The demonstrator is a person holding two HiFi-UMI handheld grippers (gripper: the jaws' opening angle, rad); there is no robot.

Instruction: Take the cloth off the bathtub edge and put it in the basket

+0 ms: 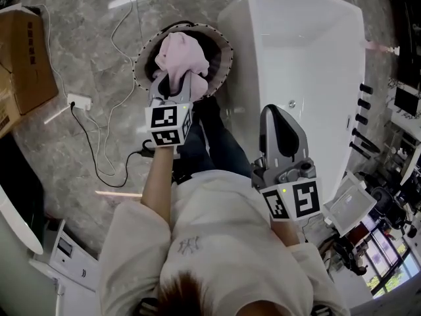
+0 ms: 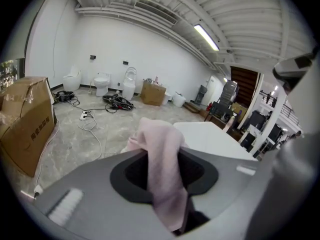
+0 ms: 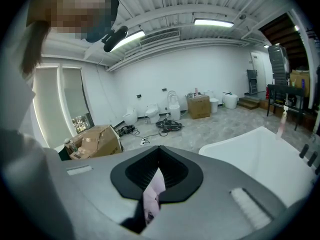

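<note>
Your left gripper [image 1: 174, 83] is clamped on the pink cloth [image 1: 182, 54]. In the left gripper view the fabric runs up between the two jaws and flops over their tips, pinched in the dark hollow between the pads. From the head view the cloth sits bunched right over the mouth of the round basket [image 1: 225, 52], whose dark inside and dotted rim show all around it. You cannot tell from here whether the cloth touches the basket's bottom. The basket stands on the grey marble floor [image 1: 99, 38], just beside the near end of the white bathtub [image 1: 309, 51], and no cloth lies on the tub's edge. Your right gripper [image 1: 279, 113] carries nothing. Its jaws stand together, tips meeting, and it is held up beside the long side of the tub, well apart from the basket. To your left a cardboard box [image 1: 25, 54] sits on the floor, with a white cable [image 1: 122, 38] trailing across the marble to a power strip [image 1: 79, 101].
</note>
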